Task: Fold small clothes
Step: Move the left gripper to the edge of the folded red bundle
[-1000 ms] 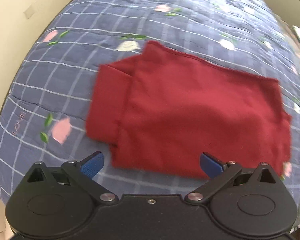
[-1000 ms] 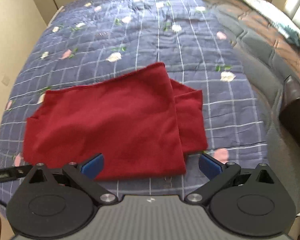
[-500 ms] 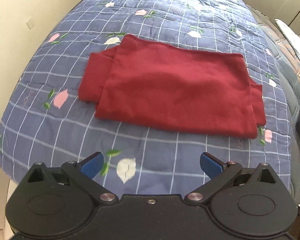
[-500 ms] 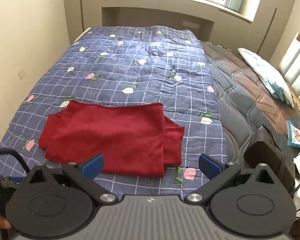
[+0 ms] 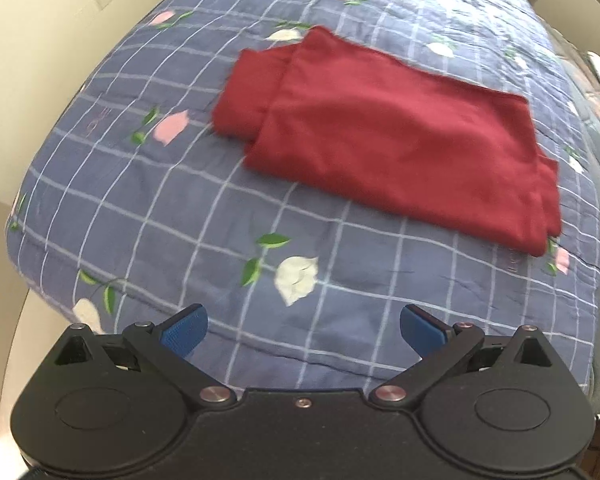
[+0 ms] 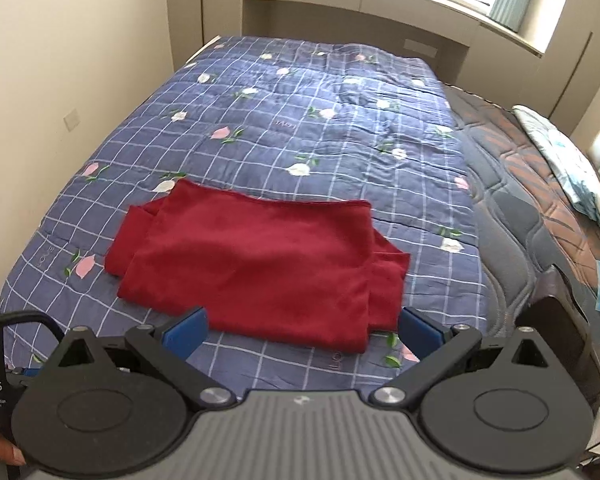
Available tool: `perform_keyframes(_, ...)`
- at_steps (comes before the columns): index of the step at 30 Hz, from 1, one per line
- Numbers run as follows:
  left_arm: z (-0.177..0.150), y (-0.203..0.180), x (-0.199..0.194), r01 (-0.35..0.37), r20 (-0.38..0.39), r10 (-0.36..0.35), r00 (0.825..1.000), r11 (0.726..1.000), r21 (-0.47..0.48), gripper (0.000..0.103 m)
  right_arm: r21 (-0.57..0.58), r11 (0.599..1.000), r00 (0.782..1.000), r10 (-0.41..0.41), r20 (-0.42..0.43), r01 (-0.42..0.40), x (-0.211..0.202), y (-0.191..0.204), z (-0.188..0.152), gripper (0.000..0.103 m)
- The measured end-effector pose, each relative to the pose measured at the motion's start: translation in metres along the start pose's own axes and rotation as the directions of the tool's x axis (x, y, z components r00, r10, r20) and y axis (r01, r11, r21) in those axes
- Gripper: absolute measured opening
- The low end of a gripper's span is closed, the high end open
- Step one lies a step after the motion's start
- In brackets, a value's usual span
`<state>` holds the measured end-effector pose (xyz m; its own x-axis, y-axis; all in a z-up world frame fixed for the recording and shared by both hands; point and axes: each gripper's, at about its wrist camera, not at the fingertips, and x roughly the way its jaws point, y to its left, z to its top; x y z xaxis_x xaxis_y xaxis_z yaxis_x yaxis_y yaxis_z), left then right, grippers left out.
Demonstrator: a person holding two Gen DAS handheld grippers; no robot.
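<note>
- My left gripper [image 5: 302,330] hangs above the near end of the bed with its blue pads [image 5: 184,330] spread wide and nothing between them; only quilt shows in the gap.
- From the left wrist view, the red garment [image 5: 392,140] lies flat on the blue checked quilt [image 5: 172,208], well beyond the fingers, toward 1 o'clock. It is blurred, but I can make out a folded rectangle with a sleeve layer sticking out at its 10 o'clock end and another at its 4 o'clock end.
- My right gripper [image 6: 302,330] is likewise wide apart and grips nothing. Its blue pads [image 6: 420,332] sit at the near edge of the red garment [image 6: 256,264] as the right wrist view shows it; whether they touch the cloth I cannot tell.
- In that view the garment sits at 12 o'clock, just ahead of the fingers, on the near part of the blue checked quilt [image 6: 324,128], long side running 9 to 3, with a sleeve peeking out at each short end.
- At 3 o'clock the quilt ends and a dark padded mattress [image 6: 512,200] is bare, with a pale patterned pillow [image 6: 568,168] on it toward 2 o'clock.
- At 8 o'clock a black cable [image 6: 24,318] curves in, and a fingertip of a hand [image 6: 4,452] shows at the bottom corner.
</note>
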<state>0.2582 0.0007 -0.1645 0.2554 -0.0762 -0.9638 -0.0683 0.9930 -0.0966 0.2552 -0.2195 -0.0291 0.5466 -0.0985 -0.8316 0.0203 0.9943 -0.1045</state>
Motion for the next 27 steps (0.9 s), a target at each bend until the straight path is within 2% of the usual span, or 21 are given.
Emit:
perform_keyframes(6, 0.017, 0.033, 0.026, 0.002, -0.045, -0.006, 0.999, 0.998, -0.070, 0.102, -0.037, 0.999, 0.998, 0.016, -0.067, -0.019, 0.044, 0.030, 0.021, 0.103)
perform_keyframes(11, 0.056, 0.054, 0.051, 0.015, -0.070, -0.023, 0.997, 0.993, -0.113, 0.102, -0.074, 0.997, 0.992, 0.017, -0.129, -0.027, 0.089, 0.046, 0.030, 0.103)
perform_keyframes(16, 0.095, 0.064, 0.077, 0.028, -0.052, -0.034, 0.998, 0.993, -0.113, 0.102, -0.166, 0.986, 0.989, -0.045, -0.140, 0.021, 0.130, 0.060, 0.019, 0.103)
perform_keyframes(20, 0.121, 0.072, 0.103, 0.072, -0.029, -0.076, 0.997, 0.988, -0.134, 0.102, -0.170, 0.985, 0.994, -0.058, -0.094, 0.041, 0.162, 0.061, 0.011, 0.103)
perform_keyframes(24, 0.138, 0.077, 0.132, 0.124, 0.007, -0.124, 0.992, 0.981, -0.148, 0.102, -0.151, 0.985, 0.996, -0.084, 0.015, 0.085, 0.200, 0.062, 0.009, 0.103)
perform_keyframes(27, 0.147, 0.078, 0.152, 0.165, 0.039, -0.161, 0.986, 0.975, -0.151, 0.102, -0.155, 0.981, 0.989, -0.101, 0.110, 0.118, 0.227, 0.062, 0.008, 0.103)
